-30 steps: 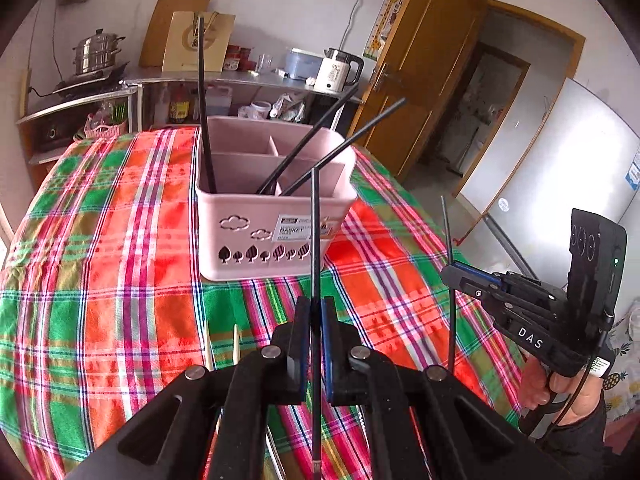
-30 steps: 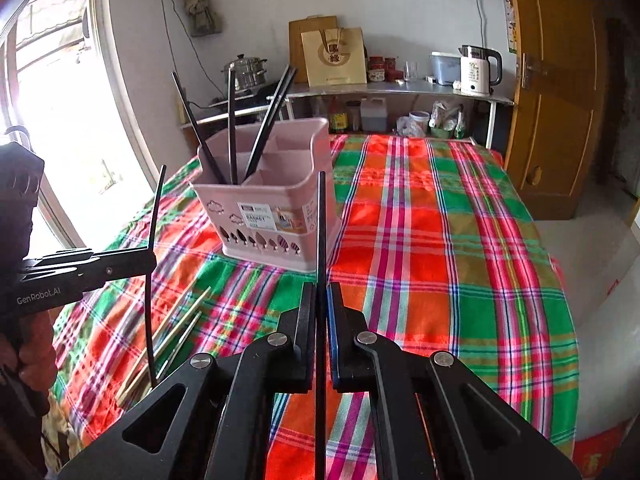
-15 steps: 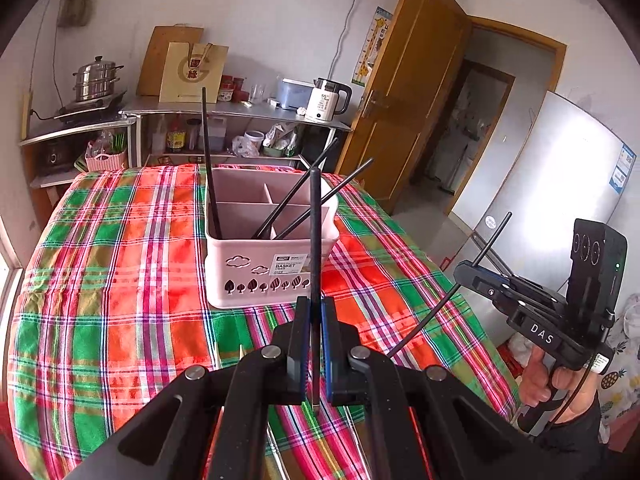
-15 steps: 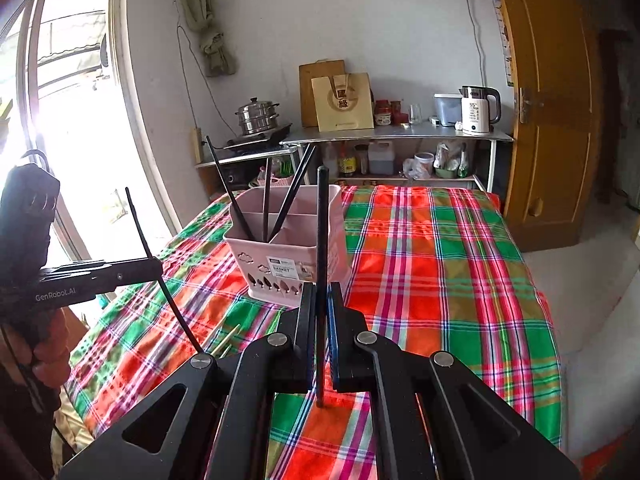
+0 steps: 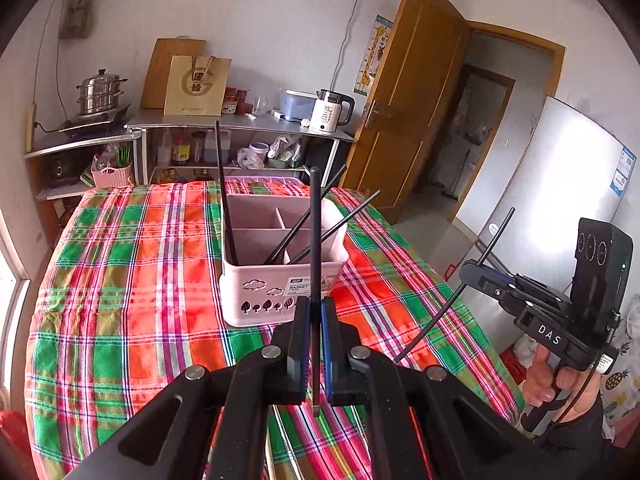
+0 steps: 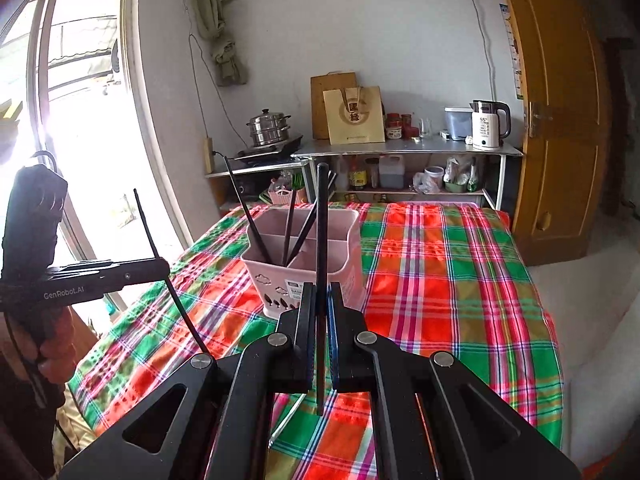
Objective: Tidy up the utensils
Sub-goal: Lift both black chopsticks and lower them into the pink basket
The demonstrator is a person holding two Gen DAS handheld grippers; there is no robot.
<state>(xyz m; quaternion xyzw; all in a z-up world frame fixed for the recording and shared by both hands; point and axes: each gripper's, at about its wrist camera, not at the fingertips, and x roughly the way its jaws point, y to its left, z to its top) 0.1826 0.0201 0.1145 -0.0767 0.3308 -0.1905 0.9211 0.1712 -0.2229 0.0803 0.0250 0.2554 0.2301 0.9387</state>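
A: Left gripper point(image 5: 315, 312): clamped on a black chopstick point(image 5: 315, 240), held upright, tip up, well above the plaid tablecloth point(image 5: 120, 280).
B: Noted. Basket?
A: Pink utensil basket point(image 5: 280, 296) straight ahead of the left fingers, slightly below. Divided compartments; three black chopsticks point(image 5: 226, 200) already leaning inside.
B: Long axis against the opening?
A: Near vertical, roughly in line with the basket mouth. Lower end hangs beneath the pads, so likely a forward carry, then a drop into a compartment.
B: Right side?
A: Right gripper point(image 6: 320, 308): also closed on a black chopstick point(image 6: 321, 240), upright in its own view, tilted when seen from the left camera. Basket point(image 6: 348, 264) ahead and a little left of those fingers.
B: Nearer one?
A: Hard to call; both well short of the rim, similar standoff. Left looks more squarely lined up.
B: Risk?
A: Sticks fouling those already leaning across the compartments.
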